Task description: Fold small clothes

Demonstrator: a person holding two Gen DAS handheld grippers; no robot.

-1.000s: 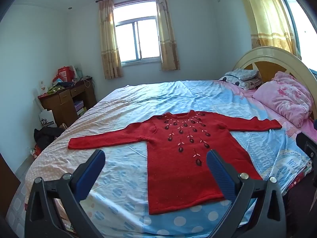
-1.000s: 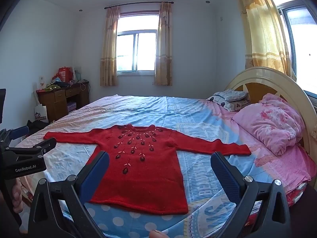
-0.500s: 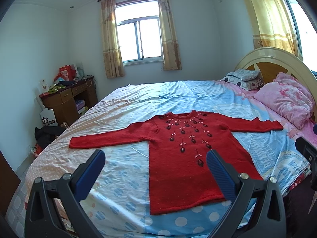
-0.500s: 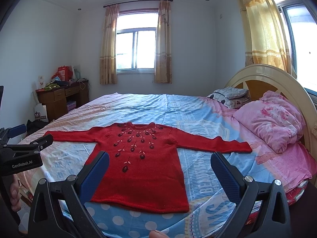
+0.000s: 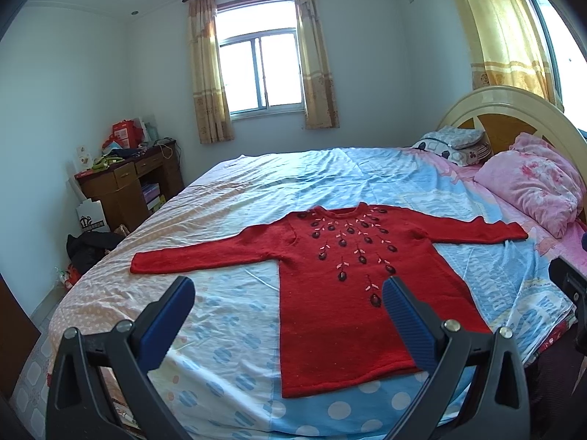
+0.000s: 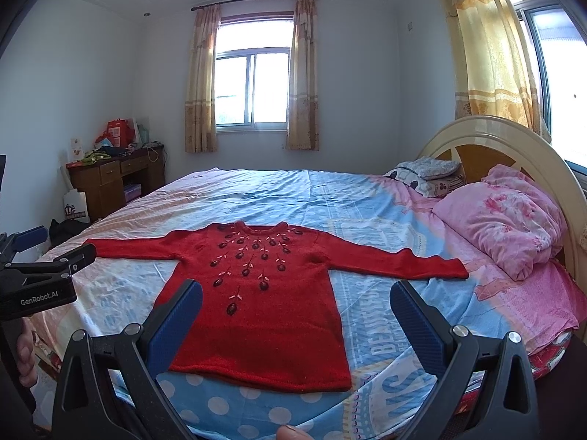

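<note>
A small red knitted sweater (image 5: 341,286) with dark flower embroidery lies flat, front up, on the bed, both sleeves spread out sideways. It also shows in the right wrist view (image 6: 264,304). My left gripper (image 5: 288,295) is open and empty, held above the bed's near edge in front of the sweater's hem and left sleeve. My right gripper (image 6: 295,299) is open and empty, held above the near edge in front of the hem. The left gripper's body shows at the left of the right wrist view (image 6: 40,278).
The bed (image 5: 293,179) has a blue, pink and peach sheet. A pink quilt (image 5: 532,187) and pillows (image 5: 451,143) lie by the headboard (image 5: 513,110) on the right. A wooden desk (image 5: 128,183) with clutter stands at the left wall.
Both grippers have drifted slightly; the sweater sits a little higher in both views. Nothing has been grasped and the sweater has not moved.
</note>
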